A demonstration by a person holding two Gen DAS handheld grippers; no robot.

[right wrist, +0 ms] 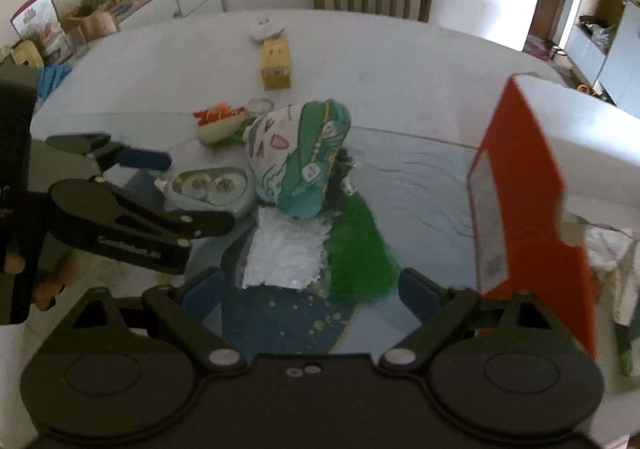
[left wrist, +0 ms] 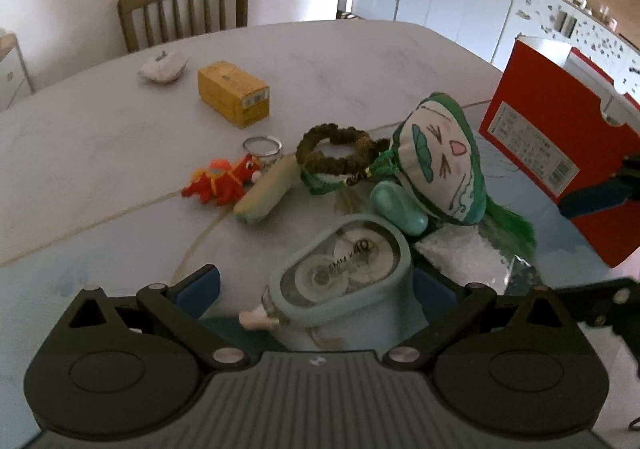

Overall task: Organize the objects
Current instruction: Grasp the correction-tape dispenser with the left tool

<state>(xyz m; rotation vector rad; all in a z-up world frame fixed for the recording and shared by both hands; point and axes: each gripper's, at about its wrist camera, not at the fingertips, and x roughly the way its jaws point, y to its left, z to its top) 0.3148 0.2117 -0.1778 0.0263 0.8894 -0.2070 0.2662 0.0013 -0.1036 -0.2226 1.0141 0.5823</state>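
1. Correction tape dispenser [left wrist: 344, 273] sits between my left gripper [left wrist: 316, 281] fingers; the right pad looks against its side, but the left pad [left wrist: 200, 285] shows a gap, so I read the jaws as spread and not yet clamped.
2. From the right wrist view the dispenser [right wrist: 210, 187] rests on the table [left wrist: 100, 137], just beside the green plush pouch [left wrist: 440, 161].
3. My right gripper [right wrist: 310, 289] is spread wide and empty, hovering over the white packet [right wrist: 286, 253] and the pouch's green tassel [right wrist: 360, 257].
4. Red box [left wrist: 560, 153] stands open to the right, the likely bin.
5. Step, as I judge it: grasp phase on the dispenser.
6. Next: clamp firmly, lift clear of the teal case [left wrist: 400, 205] touching the pouch, then carry right to the box without snagging the tassel.
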